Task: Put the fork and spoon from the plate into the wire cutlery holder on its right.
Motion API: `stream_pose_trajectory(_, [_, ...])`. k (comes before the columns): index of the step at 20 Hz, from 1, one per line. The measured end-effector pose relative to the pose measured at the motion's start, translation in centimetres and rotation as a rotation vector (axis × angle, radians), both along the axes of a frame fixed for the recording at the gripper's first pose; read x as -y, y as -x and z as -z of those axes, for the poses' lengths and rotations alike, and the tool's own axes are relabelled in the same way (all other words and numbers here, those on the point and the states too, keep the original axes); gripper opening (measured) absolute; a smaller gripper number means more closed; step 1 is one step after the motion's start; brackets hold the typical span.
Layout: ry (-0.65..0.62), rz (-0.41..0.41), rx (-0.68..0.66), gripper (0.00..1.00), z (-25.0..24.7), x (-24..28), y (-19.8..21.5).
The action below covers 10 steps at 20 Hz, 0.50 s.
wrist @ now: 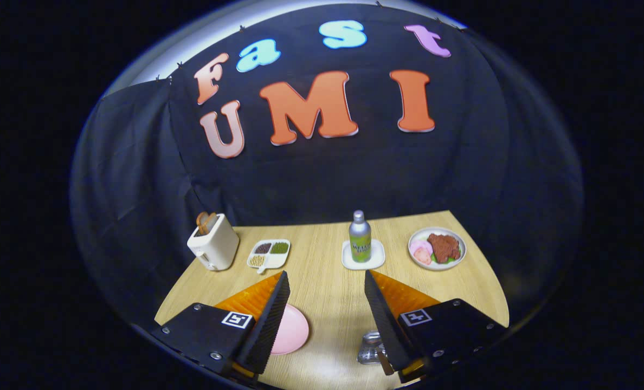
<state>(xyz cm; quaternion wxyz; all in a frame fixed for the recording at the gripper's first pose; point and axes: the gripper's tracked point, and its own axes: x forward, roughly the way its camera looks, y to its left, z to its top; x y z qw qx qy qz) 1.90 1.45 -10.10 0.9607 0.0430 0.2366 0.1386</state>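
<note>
Nearest us, the gripper [326,303] hangs with fingers spread wide, holding nothing. We see the pink plate [289,330] beside the left finger and the wire cutlery holder [369,349] at the right finger; bare tabletop [327,292] lies between. Far: toaster [213,249], divided dish [269,253], bottle [360,237] (label unreadable), meat plate [437,248].

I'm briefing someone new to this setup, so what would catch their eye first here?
The open gripper hangs over the wooden table, fingers wide apart and holding nothing. Beyond them a silver metal bottle stands on a white square tray, with a white toaster far left.
</note>
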Motion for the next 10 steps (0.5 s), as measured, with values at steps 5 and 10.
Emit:
stream_pose_trajectory(5, [-0.018,0.049,0.253,0.91,-8.0,-1.2,0.0])
stream_pose_trajectory(10, [-0.033,0.084,0.417,0.96,-13.3,-1.9,0.5])
